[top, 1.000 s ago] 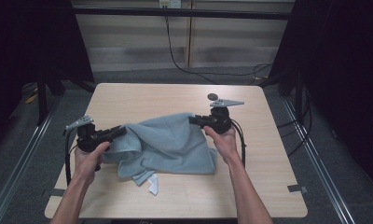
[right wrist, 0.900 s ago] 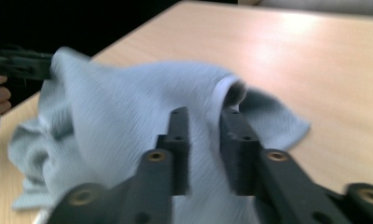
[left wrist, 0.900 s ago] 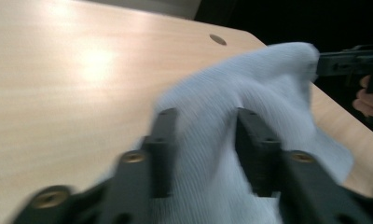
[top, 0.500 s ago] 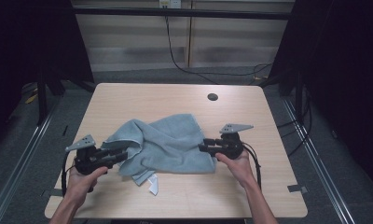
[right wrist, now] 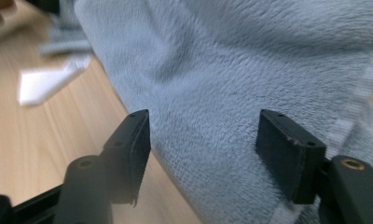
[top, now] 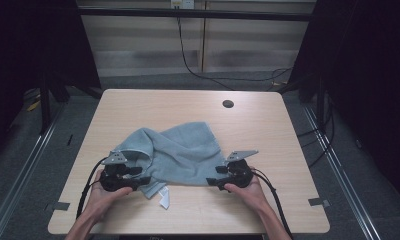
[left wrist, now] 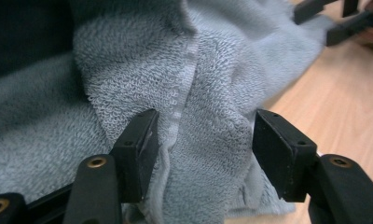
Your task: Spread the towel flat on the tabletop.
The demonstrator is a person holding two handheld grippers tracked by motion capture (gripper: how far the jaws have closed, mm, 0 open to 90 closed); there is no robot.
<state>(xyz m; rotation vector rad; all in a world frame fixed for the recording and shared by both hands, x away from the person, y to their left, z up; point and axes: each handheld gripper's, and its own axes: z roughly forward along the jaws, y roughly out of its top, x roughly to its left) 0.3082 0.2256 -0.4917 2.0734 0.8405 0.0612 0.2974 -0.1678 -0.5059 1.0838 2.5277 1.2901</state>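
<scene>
- Low in the high view, your left gripper (top: 138, 176) and right gripper (top: 214, 176) sit at the two near corners of the grey towel (top: 180, 152), each in one hand, tips pointing inward at the cloth.
- Both sets of jaws have just been opening. Each now stands wide and released, with towel between the pads but nothing pinched.
- In the left gripper view, a bunched fold with its stitched hem (left wrist: 182, 93) rises between the fingers (left wrist: 140, 149); the cloth leans on the left pad without being pressed.
- In the right gripper view, the towel edge runs diagonally through the gap, and bare table (right wrist: 49, 140) shows at lower left.
- The towel lies in a loose, rumpled heap across the middle of the table (top: 288, 140), its far corner pointing towards the upper middle of the frame and a white tag (top: 164, 198) poking out at the near edge.
- To lay it down well, I judge you should draw both grippers straight back towards the bottom of the frame, low and level, so no pad snags the loops.
- Watch the left side most: the fold there is thick and may drag along.
- If you mean to flatten it next, regrip single layers at the hem, not the bunch.
</scene>
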